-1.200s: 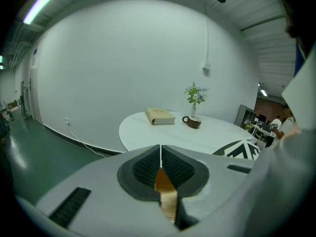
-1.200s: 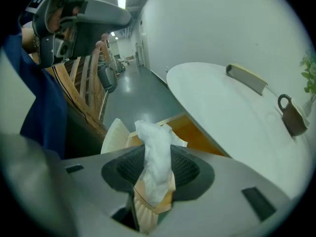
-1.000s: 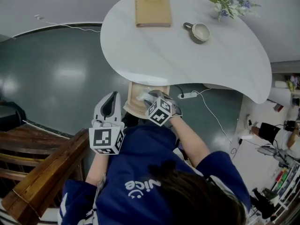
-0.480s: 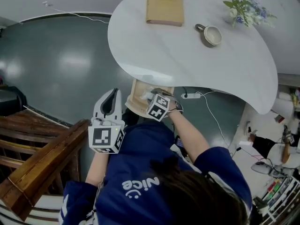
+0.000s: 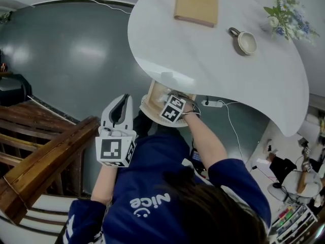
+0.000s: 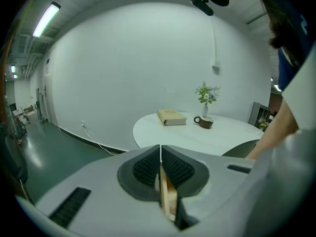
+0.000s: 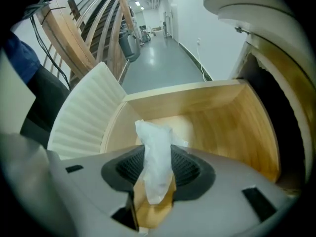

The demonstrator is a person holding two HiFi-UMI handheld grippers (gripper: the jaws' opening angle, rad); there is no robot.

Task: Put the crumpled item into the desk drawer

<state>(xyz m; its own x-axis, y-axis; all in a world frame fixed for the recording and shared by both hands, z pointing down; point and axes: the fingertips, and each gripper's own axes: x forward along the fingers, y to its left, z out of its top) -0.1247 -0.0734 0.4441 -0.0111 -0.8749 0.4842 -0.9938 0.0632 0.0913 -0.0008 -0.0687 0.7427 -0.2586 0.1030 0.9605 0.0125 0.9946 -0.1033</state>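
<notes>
Grey-green floor [image 5: 76, 50] lies below you, the white desk [image 5: 203, 60] ahead. Nearest, your left gripper [image 6: 161, 152] hangs with jaws pressed together on nothing, left of the drawer [image 5: 158, 91]; leave it idle. Your right gripper [image 7: 158, 159] clamps the crumpled item [image 7: 152, 132], pointing steeply down over the open drawer. Sink it inside the wooden walls before parting the jaws, so it likely drops inside rather than drifting out. Beyond, a book [image 5: 196, 4] and cup [image 5: 247, 42] sit on the desktop.

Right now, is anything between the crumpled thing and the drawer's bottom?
No. In the right gripper view the right gripper pinches the crumpled item above the open drawer, and the wooden floor below it looks bare.
</notes>
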